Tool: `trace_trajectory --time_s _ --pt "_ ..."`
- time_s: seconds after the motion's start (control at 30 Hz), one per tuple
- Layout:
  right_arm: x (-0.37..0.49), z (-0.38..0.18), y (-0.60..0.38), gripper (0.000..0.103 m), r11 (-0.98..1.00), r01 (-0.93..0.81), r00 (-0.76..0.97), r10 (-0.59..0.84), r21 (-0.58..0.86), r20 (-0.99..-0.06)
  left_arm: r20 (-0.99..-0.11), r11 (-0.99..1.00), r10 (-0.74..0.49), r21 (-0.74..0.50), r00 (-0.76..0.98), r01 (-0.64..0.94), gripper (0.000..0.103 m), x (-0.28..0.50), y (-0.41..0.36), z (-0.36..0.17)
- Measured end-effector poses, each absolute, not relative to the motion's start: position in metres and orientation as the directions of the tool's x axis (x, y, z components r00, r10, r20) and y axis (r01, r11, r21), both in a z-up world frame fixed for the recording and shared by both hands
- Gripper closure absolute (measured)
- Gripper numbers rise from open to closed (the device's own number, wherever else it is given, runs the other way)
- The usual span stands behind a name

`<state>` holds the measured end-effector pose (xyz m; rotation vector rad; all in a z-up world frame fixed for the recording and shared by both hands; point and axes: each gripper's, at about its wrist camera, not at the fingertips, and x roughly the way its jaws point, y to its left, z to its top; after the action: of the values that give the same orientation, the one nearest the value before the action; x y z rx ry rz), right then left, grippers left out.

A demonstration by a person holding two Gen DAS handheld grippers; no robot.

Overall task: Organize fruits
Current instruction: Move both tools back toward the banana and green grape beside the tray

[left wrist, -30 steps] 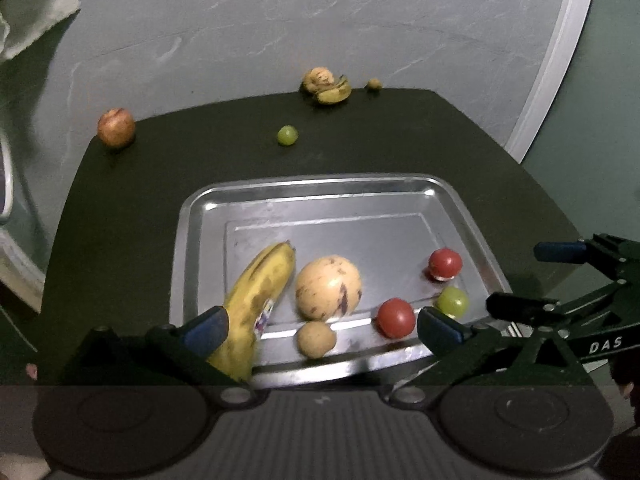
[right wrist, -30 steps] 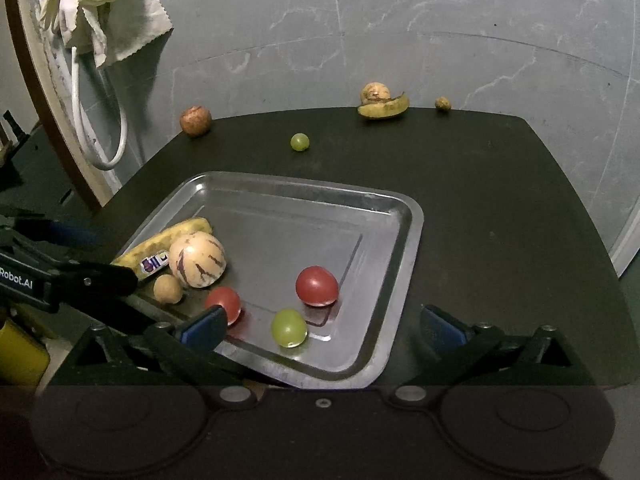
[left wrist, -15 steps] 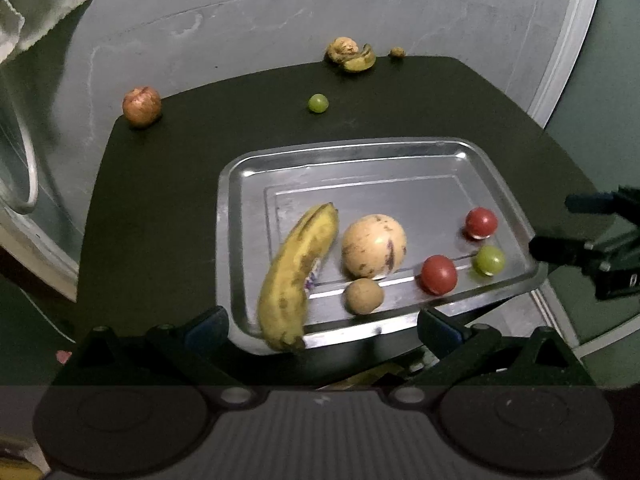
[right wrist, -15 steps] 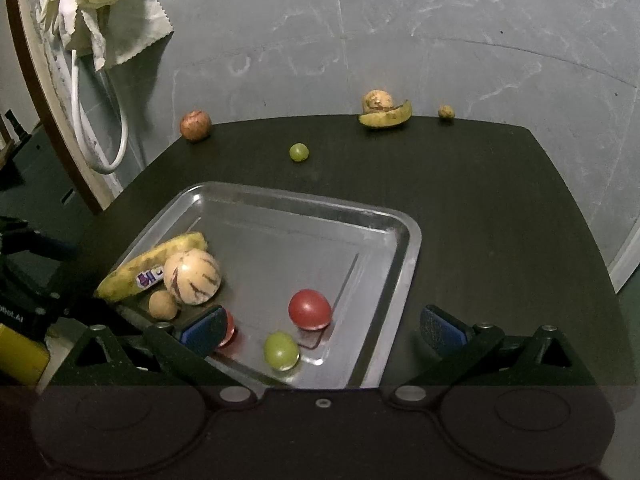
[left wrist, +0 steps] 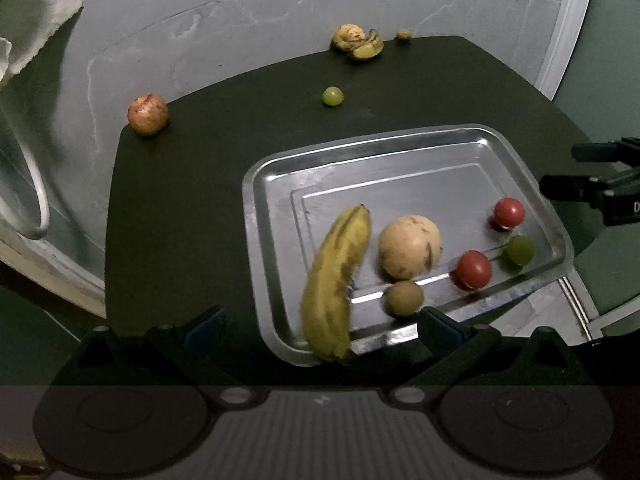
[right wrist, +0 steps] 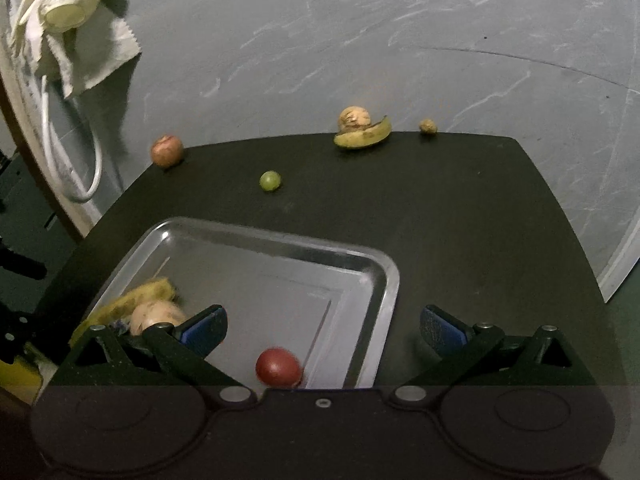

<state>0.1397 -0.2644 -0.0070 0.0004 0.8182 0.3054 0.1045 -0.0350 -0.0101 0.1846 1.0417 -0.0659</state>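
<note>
We find both tongs, left (left wrist: 320, 322) and right (right wrist: 322, 326), spread wide and empty. The tray (left wrist: 400, 148) already groups a banana (left wrist: 336, 276), melon (left wrist: 410, 246) and tomatoes. An apple (left wrist: 148, 114), grape (left wrist: 333, 96) and far fruit cluster (right wrist: 362, 130) lie loose on the tabletop (right wrist: 460, 220), unobstructed.
</note>
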Motion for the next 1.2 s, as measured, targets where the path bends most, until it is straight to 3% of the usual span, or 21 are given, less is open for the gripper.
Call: trace_trajectory --time_s 0.53,1.2 --pt "0.194 -0.011 -0.263 0.001 0.982 -0.166 0.664 0.177 0.087 -0.727 -0.841 0.979 0.033 0.136 0.541 0.151 0.001 0.185 -0.014 0.009" --pt "0.287 -0.019 -0.249 0.001 0.991 -0.111 0.639 0.125 0.070 -0.759 -0.838 0.985 -0.093 0.001 0.538 0.172 0.001 0.293 -0.016 -0.028"
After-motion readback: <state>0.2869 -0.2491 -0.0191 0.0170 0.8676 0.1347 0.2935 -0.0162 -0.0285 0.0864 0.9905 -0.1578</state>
